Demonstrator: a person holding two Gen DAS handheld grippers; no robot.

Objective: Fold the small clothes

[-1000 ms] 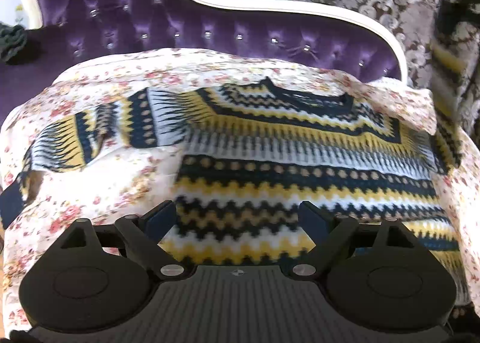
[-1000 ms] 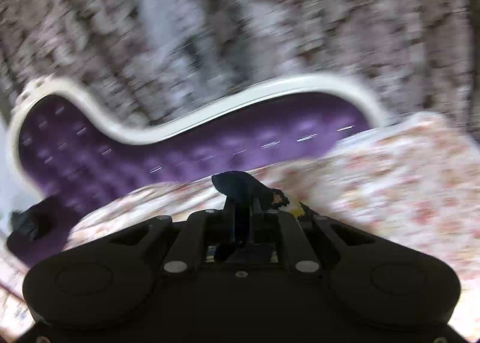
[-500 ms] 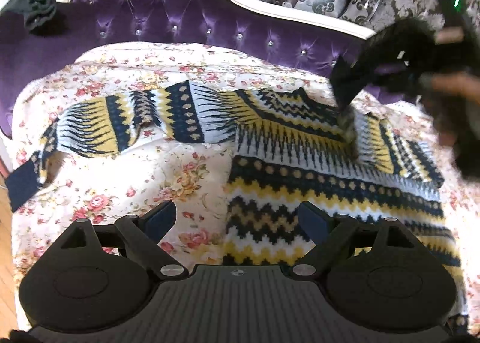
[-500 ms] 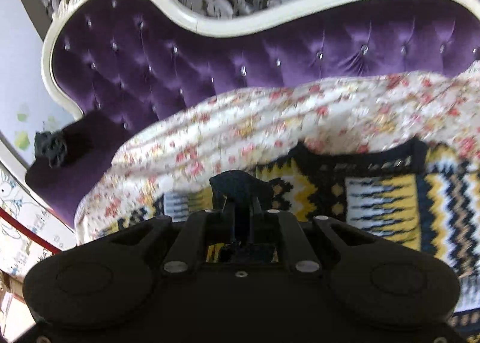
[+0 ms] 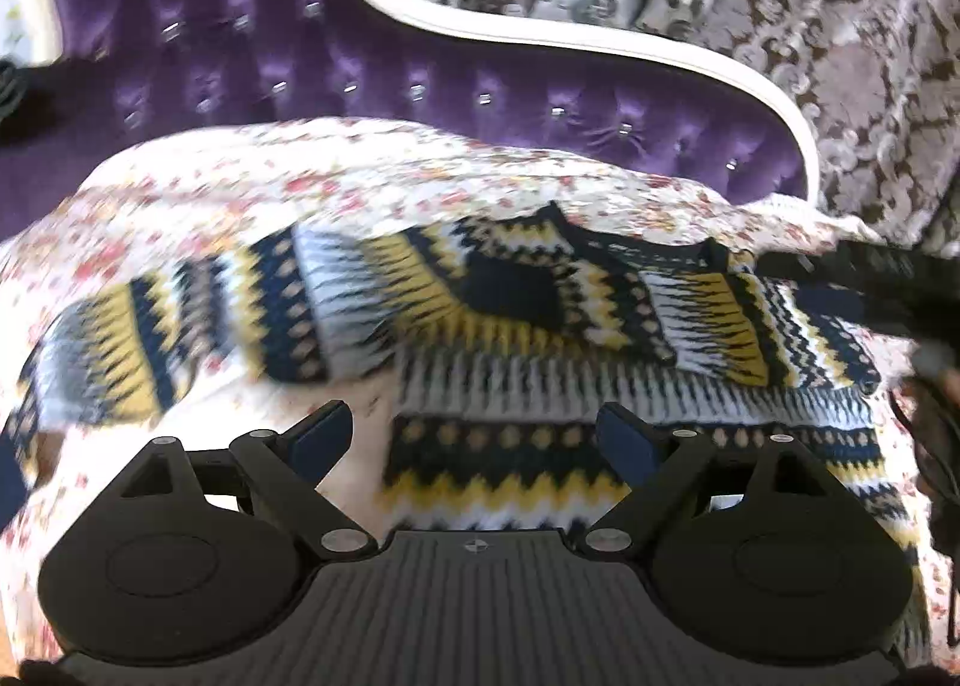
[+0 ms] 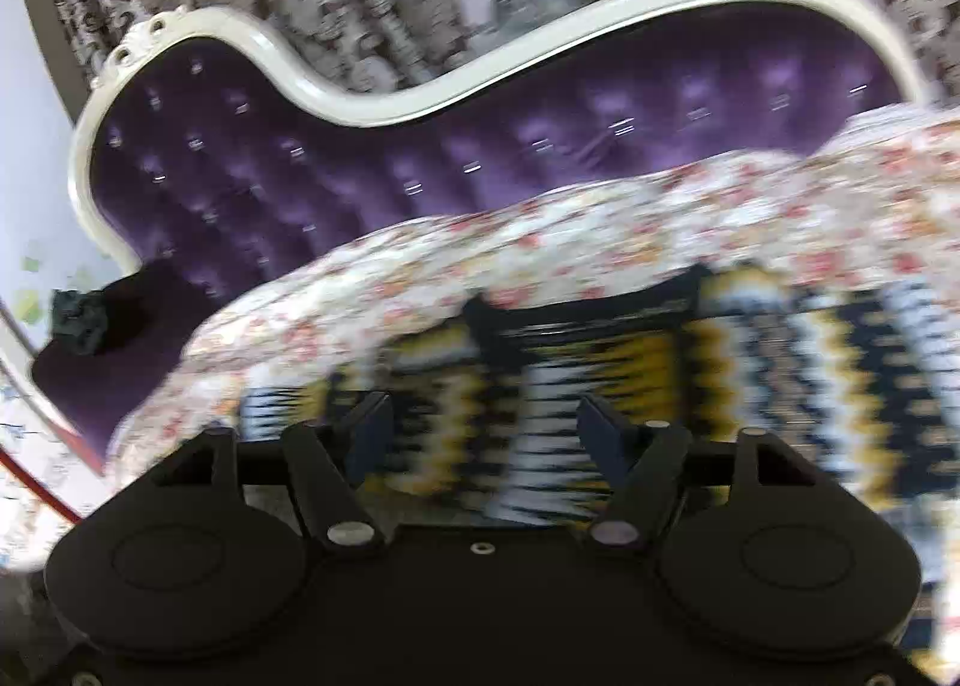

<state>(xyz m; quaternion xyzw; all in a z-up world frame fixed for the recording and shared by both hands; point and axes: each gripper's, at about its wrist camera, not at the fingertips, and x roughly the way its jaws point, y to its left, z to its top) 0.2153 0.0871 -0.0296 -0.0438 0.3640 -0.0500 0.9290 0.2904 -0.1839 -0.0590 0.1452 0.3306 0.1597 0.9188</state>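
The sweater (image 5: 540, 362) lies spread flat on the flowered cloth (image 5: 420, 176) that covers the purple sofa (image 5: 360, 62), just ahead of both tools. It is laid flat this way, I think, so that each part can be folded over the body in turn. One sleeve is already laid across the chest, ahead of the left tool (image 5: 474, 434) and a little to its right. The other sleeve (image 5: 150, 338) stretches out far to this tool's left, not yet folded.

The left tool hovers low over the bottom edge of the sweater with its jaws wide apart and nothing between them. It probably waits there for its own sleeve.

The right tool (image 6: 480, 434) is directly above the folded sleeve, close to the dark collar (image 6: 588, 314). Its jaws are opening now, and the pads (image 6: 366, 434) do not press on the knit; the picture is blurred, but no cloth hangs from them. So it seems that it lets the sleeve go where it should lie.
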